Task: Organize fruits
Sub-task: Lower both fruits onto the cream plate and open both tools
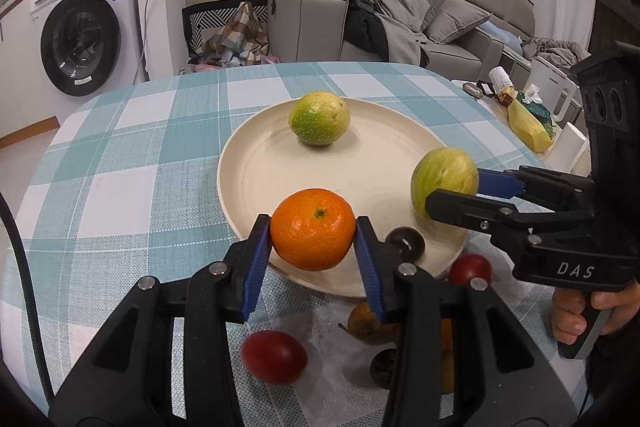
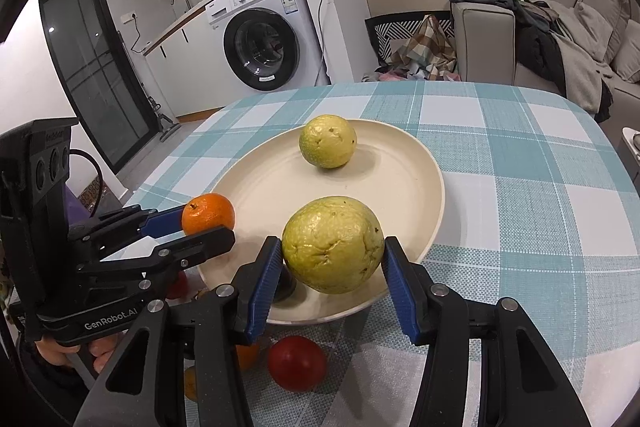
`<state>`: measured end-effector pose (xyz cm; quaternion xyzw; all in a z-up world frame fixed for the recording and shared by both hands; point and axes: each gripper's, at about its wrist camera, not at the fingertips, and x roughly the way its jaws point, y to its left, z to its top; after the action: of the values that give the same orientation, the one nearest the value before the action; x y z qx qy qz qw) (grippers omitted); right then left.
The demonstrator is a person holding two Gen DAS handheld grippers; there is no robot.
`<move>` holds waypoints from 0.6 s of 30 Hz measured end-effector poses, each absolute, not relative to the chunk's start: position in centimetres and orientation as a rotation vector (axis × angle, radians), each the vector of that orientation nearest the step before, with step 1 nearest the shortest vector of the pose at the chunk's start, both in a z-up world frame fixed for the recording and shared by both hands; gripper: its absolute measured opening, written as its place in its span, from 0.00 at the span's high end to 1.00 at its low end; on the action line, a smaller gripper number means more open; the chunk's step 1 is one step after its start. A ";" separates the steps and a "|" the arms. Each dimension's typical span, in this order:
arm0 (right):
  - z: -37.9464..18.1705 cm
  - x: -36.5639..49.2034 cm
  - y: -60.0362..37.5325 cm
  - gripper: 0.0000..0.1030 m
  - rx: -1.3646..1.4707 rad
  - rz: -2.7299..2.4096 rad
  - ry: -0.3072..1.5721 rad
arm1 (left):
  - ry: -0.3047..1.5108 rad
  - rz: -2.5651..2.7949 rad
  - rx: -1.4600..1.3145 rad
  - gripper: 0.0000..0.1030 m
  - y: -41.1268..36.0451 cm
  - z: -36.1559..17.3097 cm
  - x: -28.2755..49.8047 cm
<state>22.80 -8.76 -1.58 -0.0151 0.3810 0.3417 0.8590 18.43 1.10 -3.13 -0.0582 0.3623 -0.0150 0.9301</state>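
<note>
Right now I have my left gripper [image 1: 314, 237] clamped on the round orange mandarin [image 1: 313, 229] above the cream ceramic plate's [image 1: 256, 183] near rim, and my right gripper [image 2: 330, 263] clamped on the wrinkled yellow-green citrus [image 2: 333, 243]. I'd lower both gently, releasing only once they rest apart from the other green fruit [image 1: 319, 123].
</note>
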 end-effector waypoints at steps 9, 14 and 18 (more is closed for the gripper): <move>-1.2 22.3 -9.4 0.49 -0.021 0.711 0.768 | 0.739 -0.035 -0.122 0.63 1.1 -3.0 17.8; -0.8 21.8 -10.0 0.41 -0.033 0.692 0.752 | 0.726 -0.020 -0.130 0.52 1.4 -2.7 17.1; -0.6 21.3 -10.4 0.26 -0.037 0.695 0.741 | 0.689 0.004 -0.125 0.25 1.6 -2.2 15.9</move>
<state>21.33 -10.43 -0.60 -0.0179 0.3547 0.3328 0.8736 15.95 1.62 -2.25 -0.0612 0.3377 0.0019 0.9393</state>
